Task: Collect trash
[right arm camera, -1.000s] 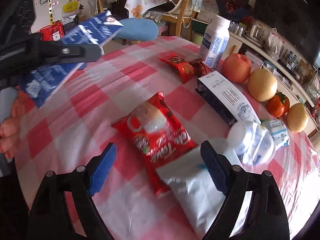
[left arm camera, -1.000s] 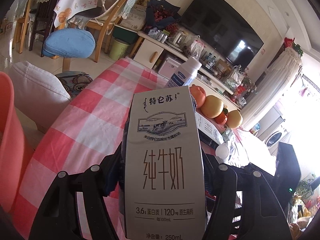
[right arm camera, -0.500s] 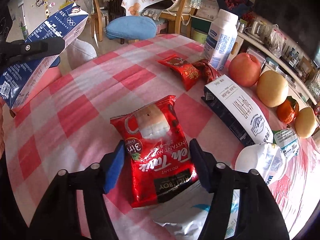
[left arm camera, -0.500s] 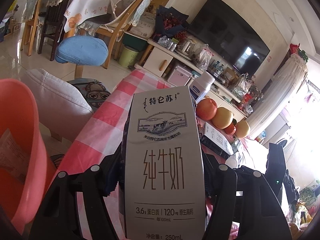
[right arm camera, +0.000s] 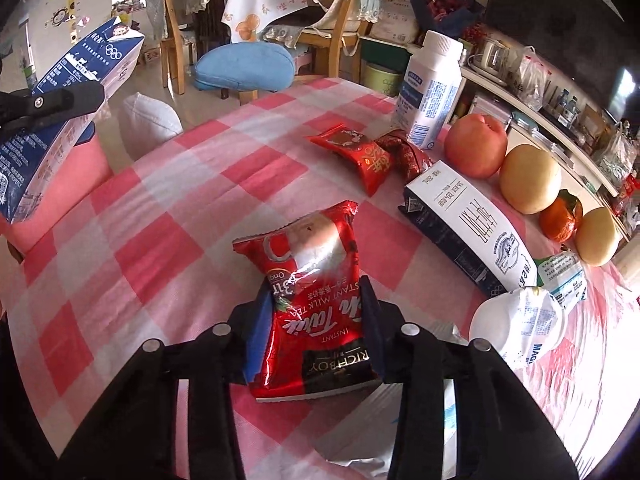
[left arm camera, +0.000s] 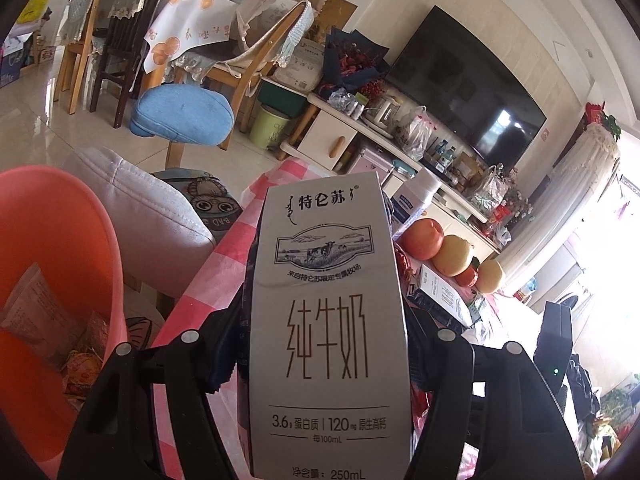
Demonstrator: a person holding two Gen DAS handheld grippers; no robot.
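My left gripper (left arm camera: pixel 324 344) is shut on a grey milk carton (left arm camera: pixel 326 280), held upright beyond the table's edge, beside an orange bin (left arm camera: pixel 52 240) that holds several wrappers. From the right wrist view the same carton (right arm camera: pixel 76 76) shows blue, at the far left above the bin (right arm camera: pixel 60 184). My right gripper (right arm camera: pixel 316 320) points down at the pink checked table (right arm camera: pixel 160 240). Its jaws are closing on a red milk tea packet (right arm camera: pixel 312 264), and the blue pads press the packet's sides, which curl up.
Small red wrappers (right arm camera: pixel 356 152), a lying carton (right arm camera: pixel 468 224), a crumpled white bottle (right arm camera: pixel 520 320) and a silver wrapper (right arm camera: pixel 360 432) lie on the table. An upright white bottle (right arm camera: pixel 430 88) and fruit (right arm camera: pixel 476 144) stand at the back right. A cushion (left arm camera: pixel 140 216) and chairs are past the table.
My left gripper carried the carton off the table towards the orange bin, which now fills the left of its view. My right jaws closed from wide open onto the red packet.
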